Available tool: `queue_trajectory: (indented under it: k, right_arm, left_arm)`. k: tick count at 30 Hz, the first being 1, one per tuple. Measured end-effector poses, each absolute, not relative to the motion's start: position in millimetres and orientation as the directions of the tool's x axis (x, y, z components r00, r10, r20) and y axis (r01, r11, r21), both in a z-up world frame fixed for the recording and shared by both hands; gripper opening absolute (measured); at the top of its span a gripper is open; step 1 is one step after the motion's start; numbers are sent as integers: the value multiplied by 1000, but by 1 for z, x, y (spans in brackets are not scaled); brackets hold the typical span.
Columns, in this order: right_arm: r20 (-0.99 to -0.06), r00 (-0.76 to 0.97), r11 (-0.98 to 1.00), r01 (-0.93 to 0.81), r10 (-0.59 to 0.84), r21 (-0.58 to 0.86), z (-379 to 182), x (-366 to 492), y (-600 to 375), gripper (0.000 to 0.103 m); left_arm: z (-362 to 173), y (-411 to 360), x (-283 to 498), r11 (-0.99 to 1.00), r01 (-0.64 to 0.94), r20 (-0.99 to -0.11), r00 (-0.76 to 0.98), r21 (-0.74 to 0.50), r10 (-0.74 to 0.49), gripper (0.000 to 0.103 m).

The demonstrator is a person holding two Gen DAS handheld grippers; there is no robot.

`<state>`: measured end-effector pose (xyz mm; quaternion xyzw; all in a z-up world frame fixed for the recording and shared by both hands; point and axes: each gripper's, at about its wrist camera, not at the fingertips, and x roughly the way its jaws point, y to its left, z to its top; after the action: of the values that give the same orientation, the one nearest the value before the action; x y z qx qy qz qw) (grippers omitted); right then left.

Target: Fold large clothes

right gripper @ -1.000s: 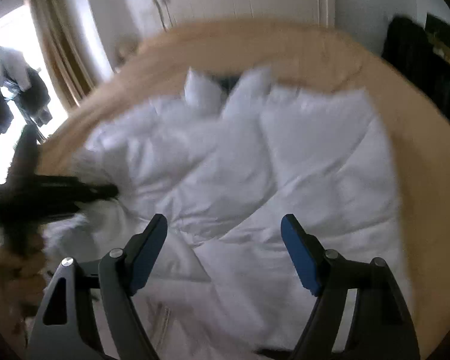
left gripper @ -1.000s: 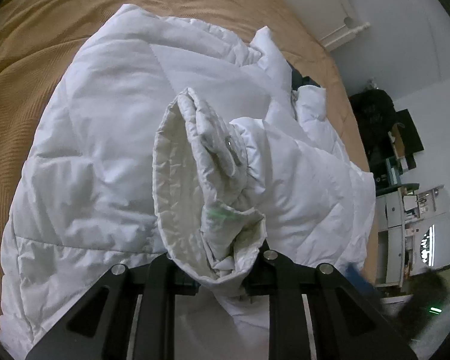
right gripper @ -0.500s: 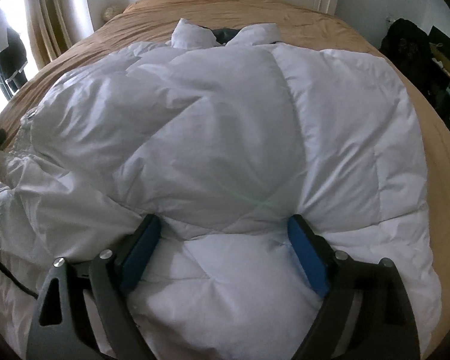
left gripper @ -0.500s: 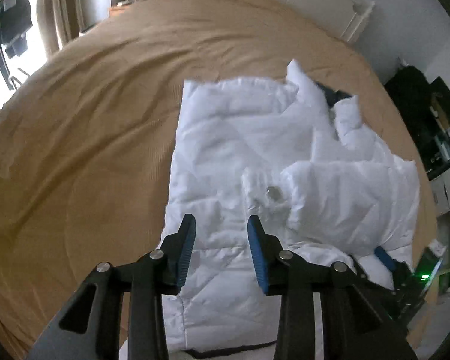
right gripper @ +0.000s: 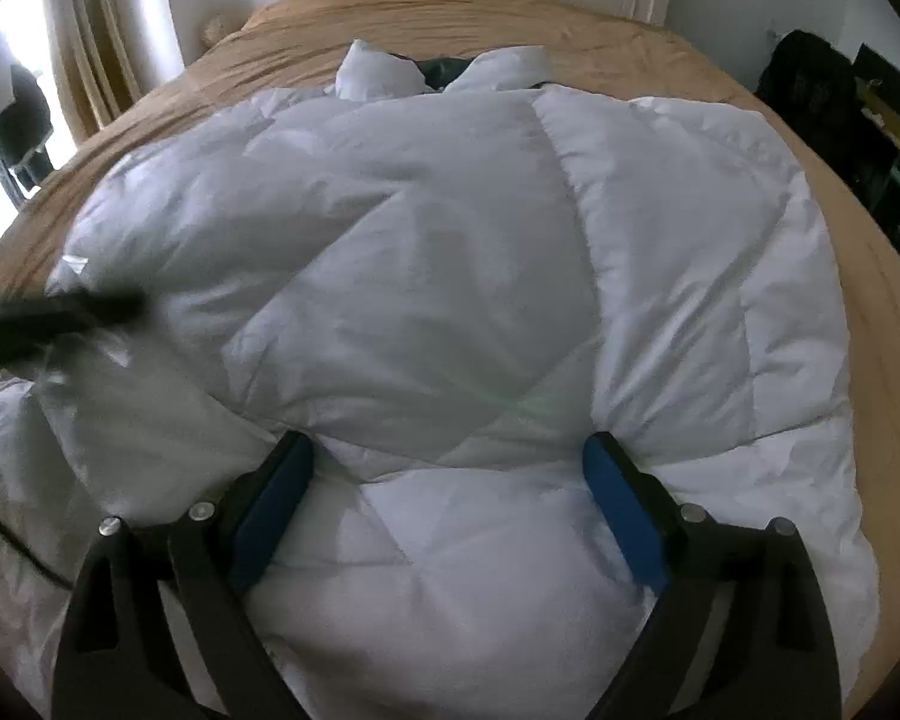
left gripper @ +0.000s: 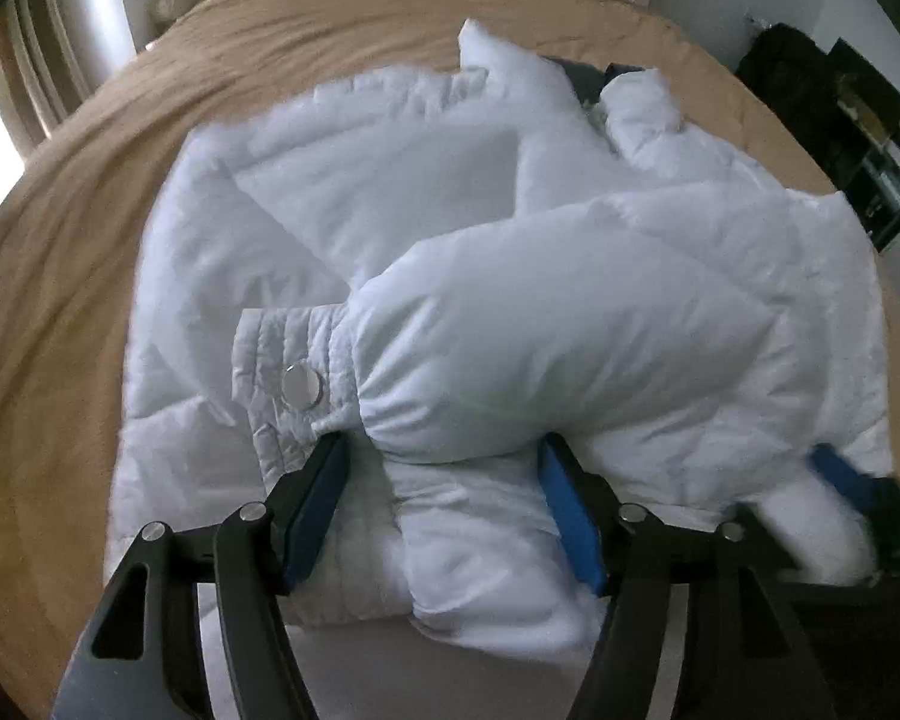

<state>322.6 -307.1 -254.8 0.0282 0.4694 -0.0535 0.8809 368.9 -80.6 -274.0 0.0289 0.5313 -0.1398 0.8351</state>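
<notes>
We see a white puffer jacket (left gripper: 342, 228) lying on the bed w/ tan cover (left gripper: 90, 240), collar (right gripper: 384, 75) toward the headboard. One sleeve (left gripper: 570, 348) folded across the body; cuff (left gripper: 282, 372) w/ silver snap (left gripper: 302, 387) sits just ahead of the left tool (left gripper: 441, 474). Left tool jaws opening, sleeve bulge btwn them, pads not pressing on it. Right tool (right gripper: 450, 468) wide, jaws opening a bit more, tips resting down on the quilted fabric, nothing pinched. Left tool also shows blurred at the left edge of the right view.
</notes>
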Motion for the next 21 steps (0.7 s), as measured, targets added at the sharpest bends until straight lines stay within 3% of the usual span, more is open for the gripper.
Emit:
queue_trajectory:
  k: [9, 12, 15, 17, 21]
  right_arm:
    - [-777, 618, 978, 206, -120, 13, -178, 345, -381, 90]
    - [-819, 548, 972, 232, -169, -45, -197, 392, -410, 90]
    - [-871, 480, 964, 264, -107, 28, -228, 432, -438, 93]
    - [-866, 486, 957, 288, -119, 30, -235, 445, -446, 101]
    - [-874, 456, 947, 322, -166, -12, -252, 467, -458, 103]
  left_arm:
    - [-271, -82, 368, 956, 283, -896, 401, -79, -193, 67]
    - [-273, -81, 366, 953, 290, -895, 398, -85, -201, 68]
    - [-274, -80, 365, 949, 304, -895, 397, -82, -204, 68]
    - [-275, -81, 366, 947, 309, -895, 396, -82, -207, 69]
    - [-274, -80, 367, 944, 315, -893, 389, -101, -225, 69]
